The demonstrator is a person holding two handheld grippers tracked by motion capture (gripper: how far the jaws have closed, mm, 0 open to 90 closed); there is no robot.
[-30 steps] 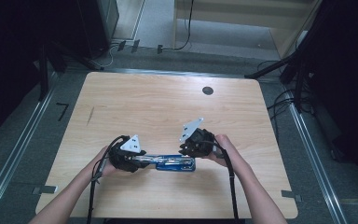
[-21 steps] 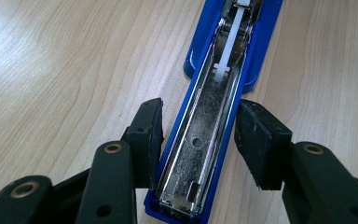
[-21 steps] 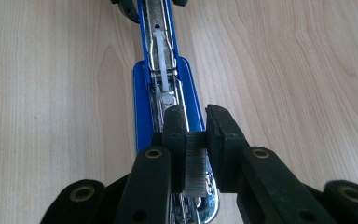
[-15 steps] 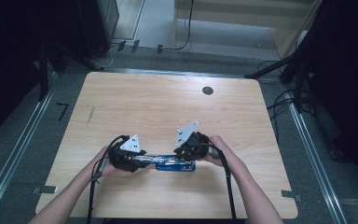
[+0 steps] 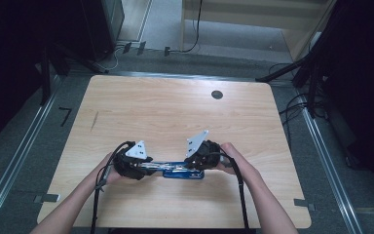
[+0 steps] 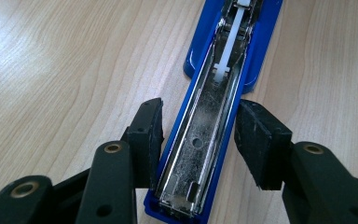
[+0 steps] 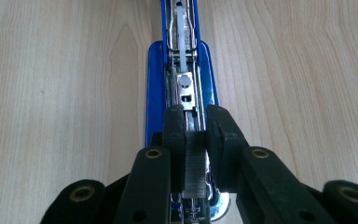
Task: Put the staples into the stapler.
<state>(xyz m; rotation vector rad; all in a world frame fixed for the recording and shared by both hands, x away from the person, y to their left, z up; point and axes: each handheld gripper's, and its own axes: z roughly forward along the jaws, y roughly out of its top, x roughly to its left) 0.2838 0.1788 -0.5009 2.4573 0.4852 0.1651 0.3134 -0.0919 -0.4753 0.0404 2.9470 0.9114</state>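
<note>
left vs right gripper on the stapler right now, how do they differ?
The left gripper stands with its jaws on either side of the open blue stapler at one end of the tray; whether the pads press on it I cannot tell. The right gripper stands much narrower, pinching a strip of staples above the stapler's other end. Both point along the stapler, low over the wooden table.
</note>
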